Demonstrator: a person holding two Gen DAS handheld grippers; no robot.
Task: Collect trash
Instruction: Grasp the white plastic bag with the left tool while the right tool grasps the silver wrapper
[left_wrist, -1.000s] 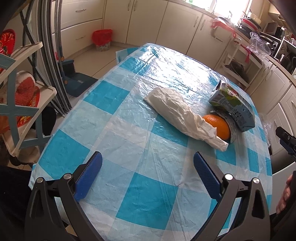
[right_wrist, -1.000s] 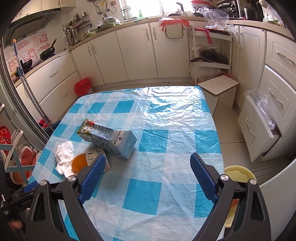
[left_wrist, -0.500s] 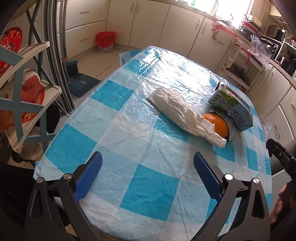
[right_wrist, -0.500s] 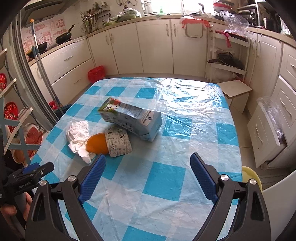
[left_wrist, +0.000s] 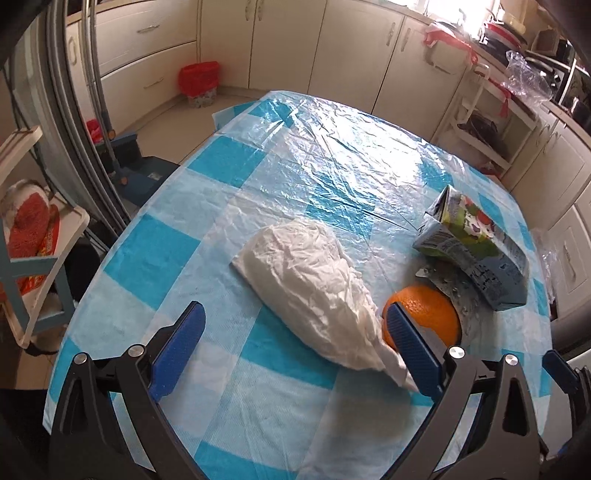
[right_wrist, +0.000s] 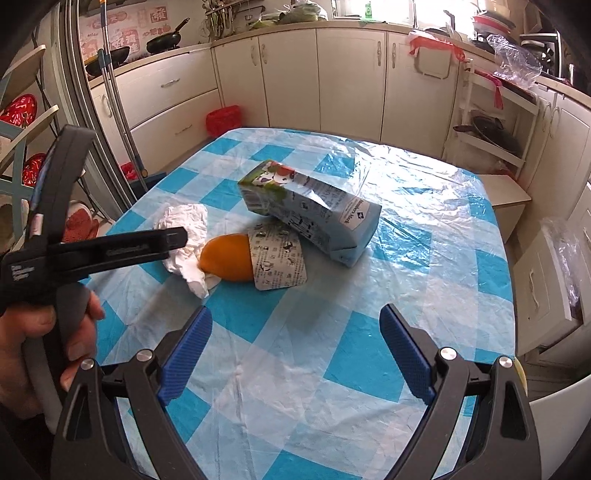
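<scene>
Left tool: we see it closer to the trash than a second ago; the crumpled white paper now lies between its blue pads, untouched, and its jaws have just been closing a little.
Orange: now partly behind the right-hand pad.
Right tool: nearer the carton, which now sits higher and more central in its view.
Hand: now large at the left edge of the right wrist view, gripping the left tool's handle.

On the end face of the carton, centre of the right wrist view, small print seems to read "Member's Mark". White lettering on the left gripper's handle, at left, is too blurred to read
</scene>
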